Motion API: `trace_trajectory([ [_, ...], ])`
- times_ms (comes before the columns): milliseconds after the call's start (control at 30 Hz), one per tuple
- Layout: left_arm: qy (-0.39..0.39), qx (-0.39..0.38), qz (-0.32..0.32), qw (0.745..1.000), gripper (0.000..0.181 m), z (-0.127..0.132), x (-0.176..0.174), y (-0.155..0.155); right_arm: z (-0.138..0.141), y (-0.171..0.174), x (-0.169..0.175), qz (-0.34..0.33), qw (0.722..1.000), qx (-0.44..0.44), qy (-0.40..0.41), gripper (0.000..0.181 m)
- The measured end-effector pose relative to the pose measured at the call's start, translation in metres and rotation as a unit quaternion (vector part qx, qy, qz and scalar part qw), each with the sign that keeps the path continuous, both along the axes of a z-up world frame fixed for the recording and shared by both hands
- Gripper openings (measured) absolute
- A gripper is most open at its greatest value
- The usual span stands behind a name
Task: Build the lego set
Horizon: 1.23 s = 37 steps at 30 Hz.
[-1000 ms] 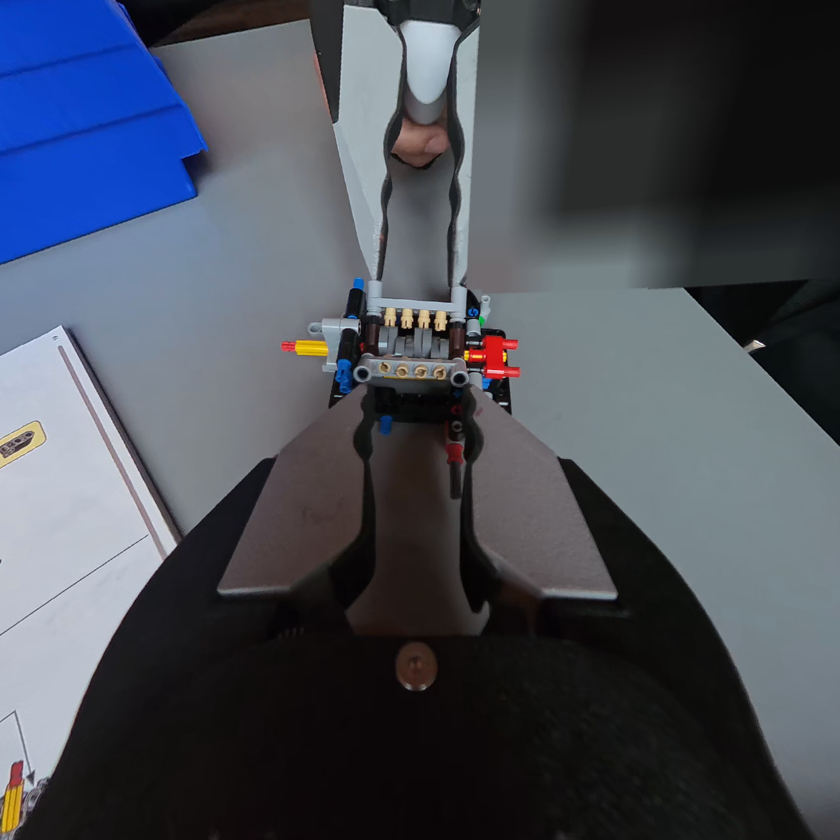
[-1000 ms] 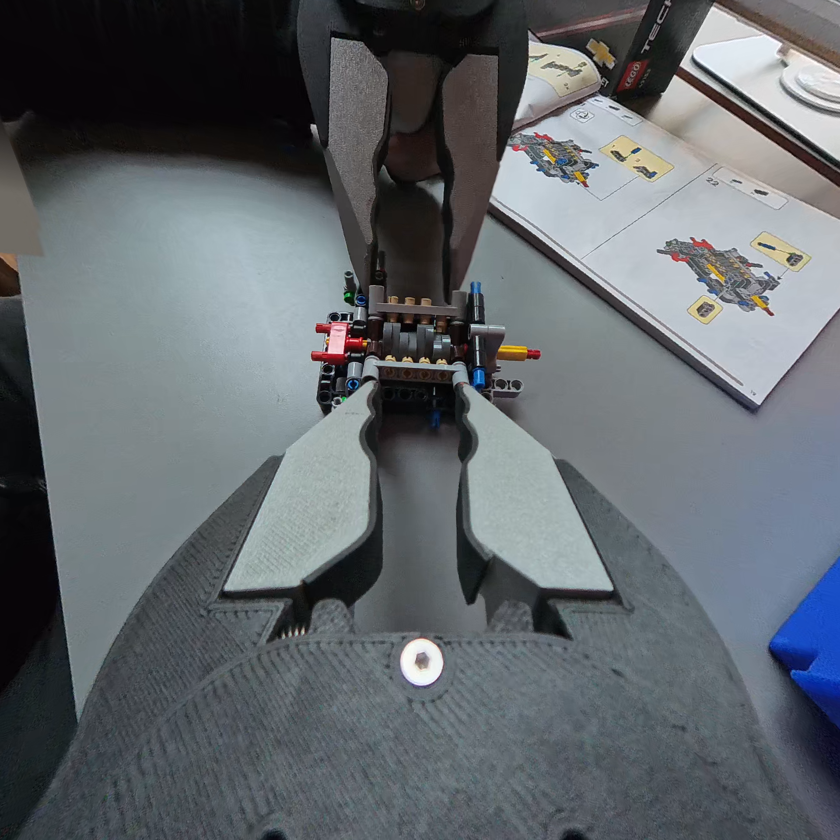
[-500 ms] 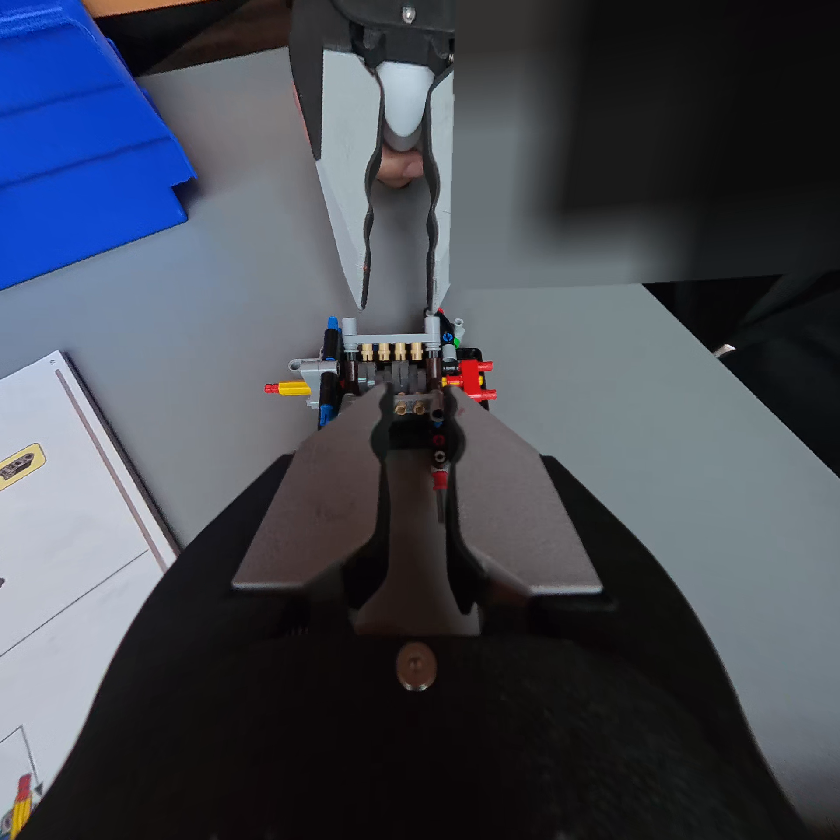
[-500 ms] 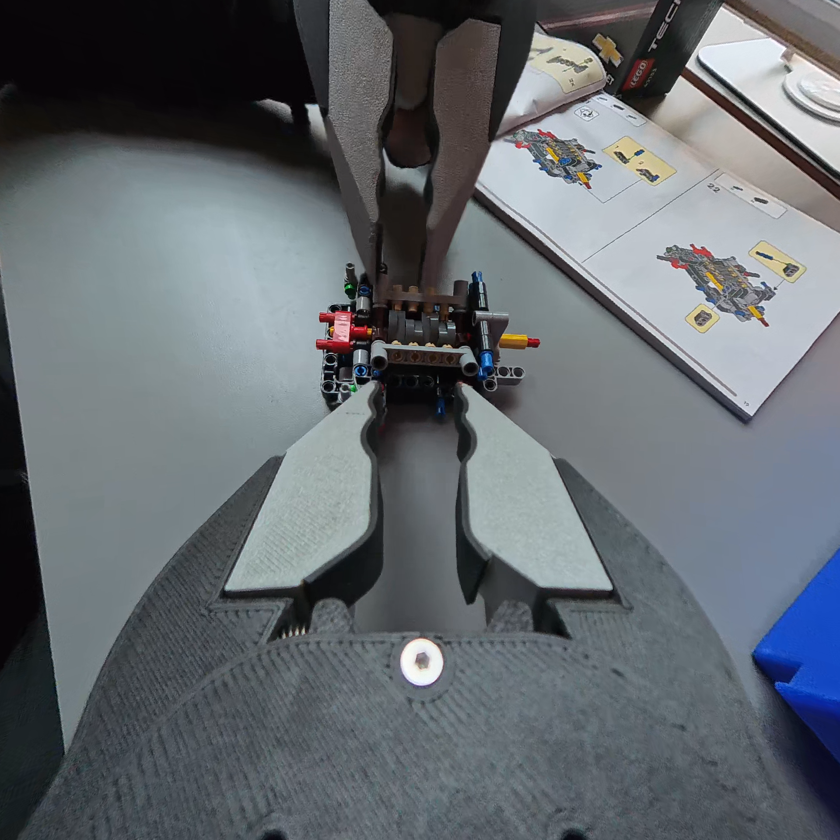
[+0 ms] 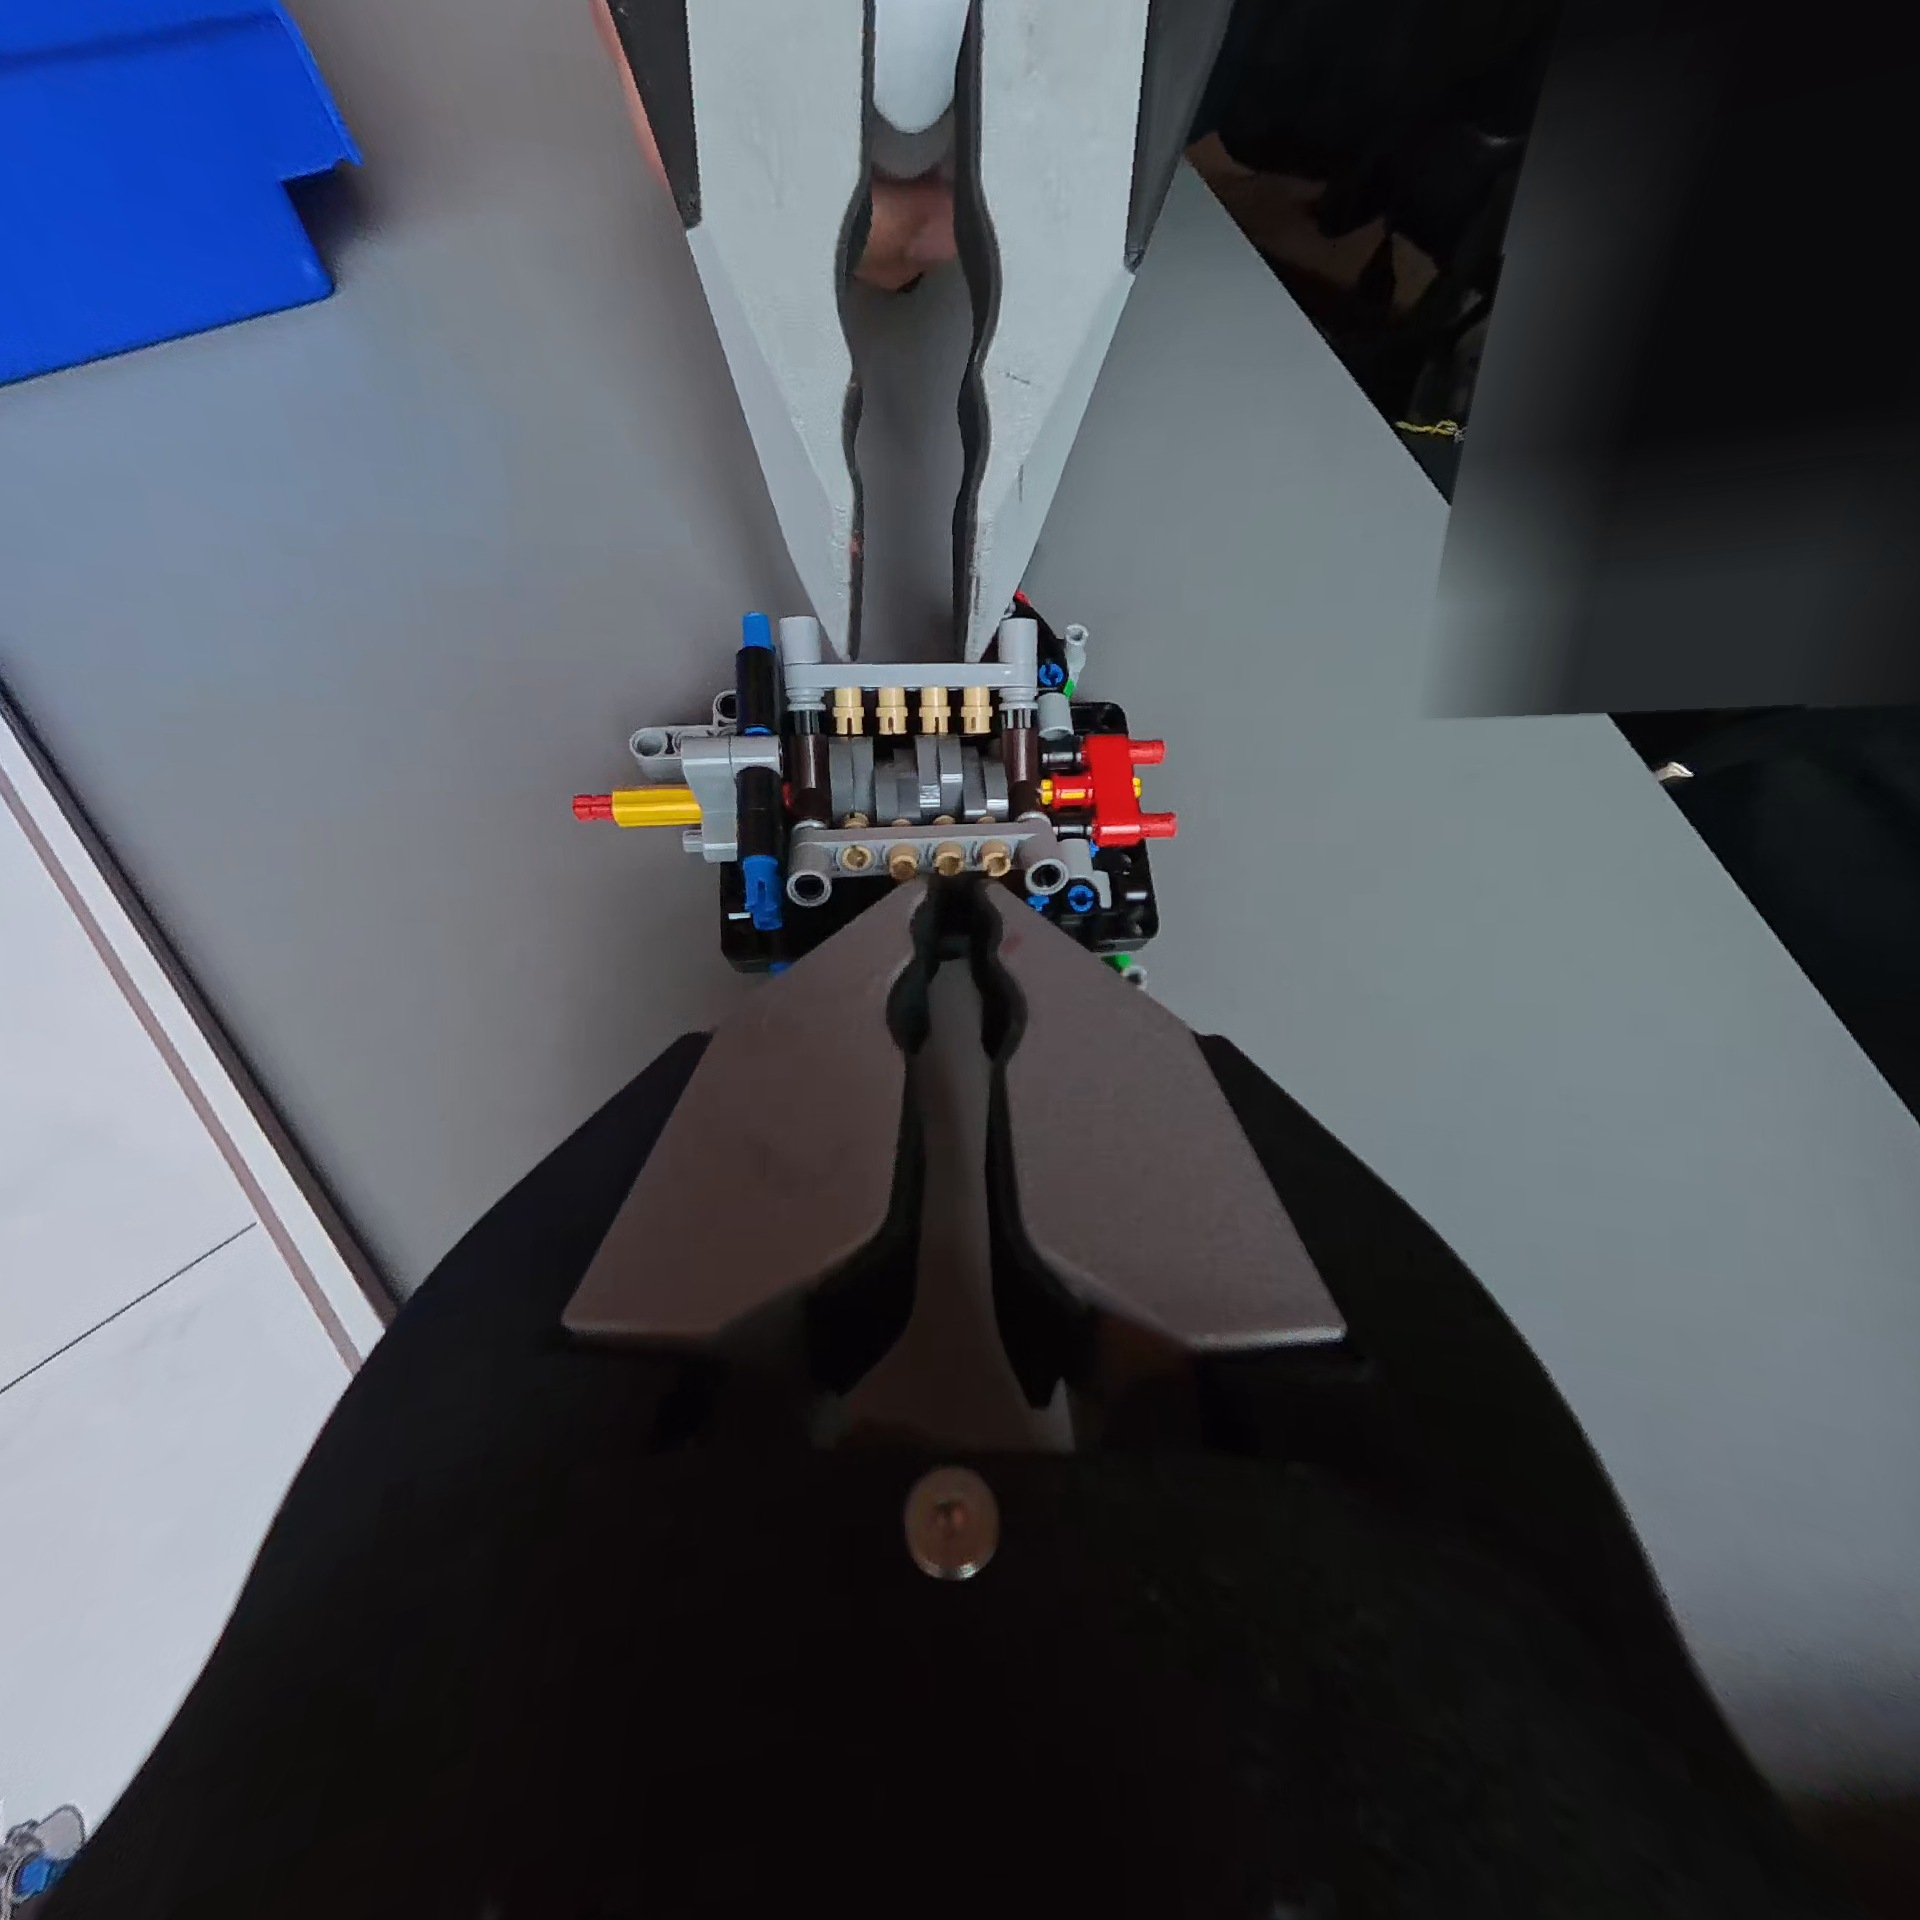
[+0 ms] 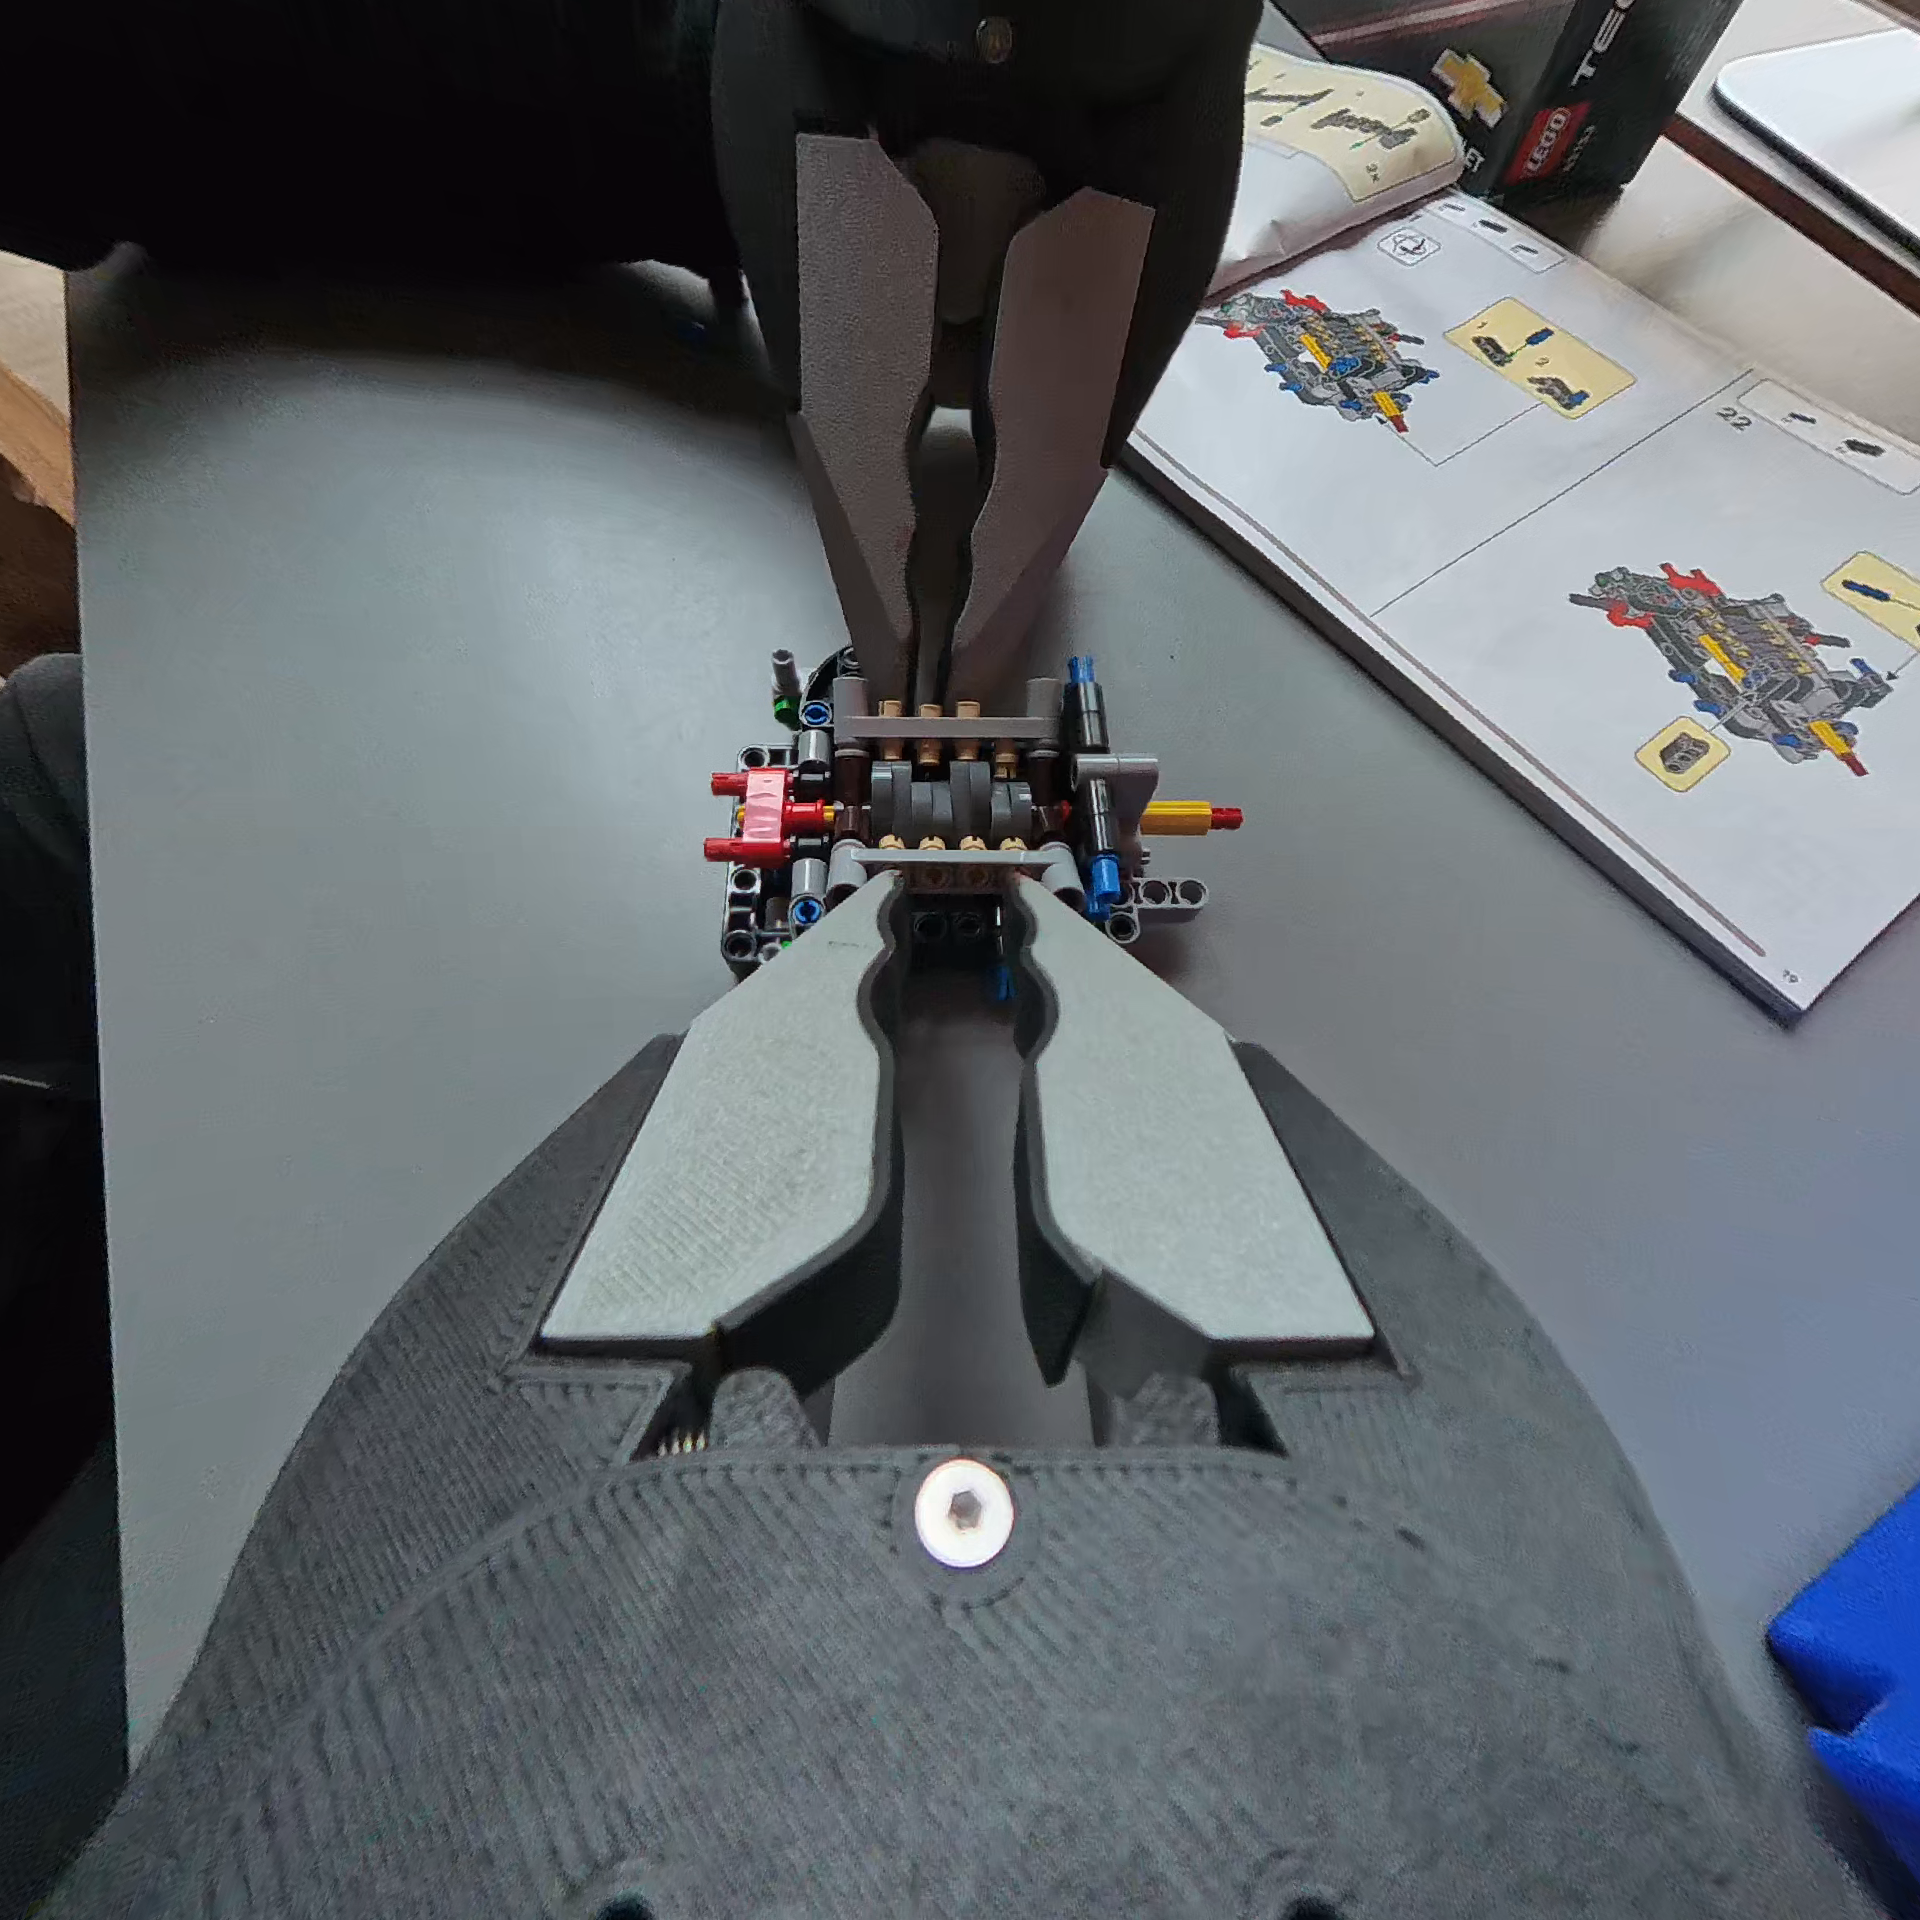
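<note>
A small lego model (image 5: pixel 914 790) stands on the grey table (image 5: pixel 1403 1039). It has two grey beams with tan pins, grey discs between them, a red part on one side and a yellow axle on the other. My left gripper (image 5: pixel 953 902), with dark fingers, is shut to a thin slit and its tips touch one grey beam. My right gripper (image 6: pixel 958 883), with light grey fingers, has a narrow gap and its tips touch the opposite beam. Each gripper faces the other across the model (image 6: pixel 951 800). The left one shows in the right wrist view (image 6: pixel 930 675), and the right one in the left wrist view (image 5: pixel 904 649).
An open instruction booklet (image 6: pixel 1558 623) lies beside the model and also shows in the left wrist view (image 5: pixel 104 1143). A blue bin (image 5: pixel 135 187) stands at a table corner. A dark set box (image 6: pixel 1558 114) stands behind the booklet. The table edge runs close behind the right gripper. Across from one pair of fingers to the other is roughly 4 cm.
Both grippers have closed in on the model from opposite sides. The left gripper has shut almost fully. The right gripper's gap has narrowed. The model has stayed on the table.
</note>
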State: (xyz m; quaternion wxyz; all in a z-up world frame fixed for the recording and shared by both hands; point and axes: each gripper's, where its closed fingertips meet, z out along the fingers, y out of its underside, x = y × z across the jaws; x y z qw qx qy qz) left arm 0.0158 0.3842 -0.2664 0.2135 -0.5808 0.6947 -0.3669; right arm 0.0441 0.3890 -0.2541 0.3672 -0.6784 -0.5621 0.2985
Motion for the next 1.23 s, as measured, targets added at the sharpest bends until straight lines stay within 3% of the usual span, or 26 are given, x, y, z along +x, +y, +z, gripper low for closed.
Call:
trace_trajectory([
  [100, 0.004, 0.004, 0.003, 1.0, 0.0, -0.001, 0.001, 0.002, 0.001, -0.003, -0.001, 0.018, 1.0, 0.007, -0.007, 0.003],
  [1033, 0.013, 0.019, 0.007, 1.0, 0.0, 0.0, -0.002, 0.003, -0.002, 0.001, -0.002, 0.029, 0.999, 0.032, -0.032, 0.0],
  [1233, 0.002, 0.012, 0.017, 1.0, 0.0, -0.001, 0.0, 0.005, 0.014, -0.013, 0.002, 0.049, 0.996, -0.052, 0.06, 0.0],
])
